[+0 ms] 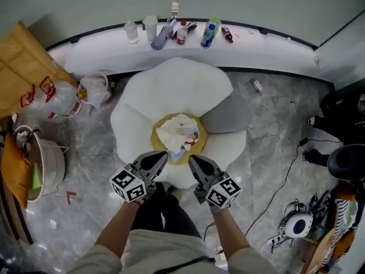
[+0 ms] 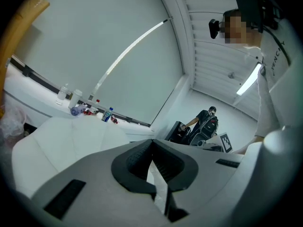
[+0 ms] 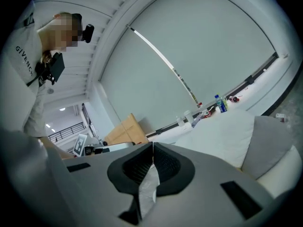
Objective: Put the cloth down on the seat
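Seen from above, a person stands at the near edge of a white flower-shaped seat (image 1: pixel 171 84) on a grey marble floor (image 1: pixel 274 136), a gripper in each hand. A crumpled white cloth (image 1: pixel 179 133) with a few coloured patches lies bunched over the seat's round yellow centre (image 1: pixel 155 137), its near edge reaching down between the two gripper tips.

The left gripper (image 1: pixel 163 154) and the right gripper (image 1: pixel 191 159) point side by side at that near edge, just apart from each other.

In the right gripper view, the right gripper (image 3: pixel 152 145) is closed, its dark ribbed pads pinching a fold of the pale cloth (image 3: pixel 147 188), which hangs below them. In the left gripper view, the left gripper (image 2: pixel 152 141) is also closed tip to tip, with a thin pale strip between the pads that looks like the cloth's edge.

One petal of the seat, at its right, is grey (image 1: pixel 228 116). Behind the seat a curved white ledge (image 1: pixel 274 44) carries several bottles (image 1: pixel 209 34). A tan cardboard box (image 1: pixel 17 67) and plastic bags (image 1: pixel 94 90) sit on the floor at the left
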The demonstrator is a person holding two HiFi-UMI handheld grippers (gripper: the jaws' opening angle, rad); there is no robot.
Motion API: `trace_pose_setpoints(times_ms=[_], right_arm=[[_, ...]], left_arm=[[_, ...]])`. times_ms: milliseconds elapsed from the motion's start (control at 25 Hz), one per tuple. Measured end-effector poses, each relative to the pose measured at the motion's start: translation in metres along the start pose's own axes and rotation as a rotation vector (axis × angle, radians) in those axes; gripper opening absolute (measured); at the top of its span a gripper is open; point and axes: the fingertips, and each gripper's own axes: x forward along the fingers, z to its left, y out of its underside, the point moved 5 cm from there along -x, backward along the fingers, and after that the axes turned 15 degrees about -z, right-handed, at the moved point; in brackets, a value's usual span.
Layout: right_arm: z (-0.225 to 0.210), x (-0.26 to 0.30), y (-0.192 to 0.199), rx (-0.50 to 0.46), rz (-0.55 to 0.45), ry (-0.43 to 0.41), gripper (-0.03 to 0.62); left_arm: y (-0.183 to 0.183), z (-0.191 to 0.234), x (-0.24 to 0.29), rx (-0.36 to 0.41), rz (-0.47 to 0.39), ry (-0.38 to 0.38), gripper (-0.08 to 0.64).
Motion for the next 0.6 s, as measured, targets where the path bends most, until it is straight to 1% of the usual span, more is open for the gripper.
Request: trace_pose_setpoints(times_ms=[120, 400, 600], right_arm=[[0.024, -0.006, -0.019, -0.006, 0.003, -0.020, 0.020], [0.084, -0.027, -0.053, 0.007, -0.025, -0.073, 0.020], [0.114, -0.039, -0.071, -0.014, -0.032, -0.113, 0.020]], left_arm=[[-0.019, -0.022, -0.006, 0.003, 0.002, 0.016, 0.014], [-0.051, -0.075, -0.025, 0.022, 0.007, 0.100, 0.014], [-0.069, -0.102, -0.037, 0.050, -0.005, 0.121, 0.014]])
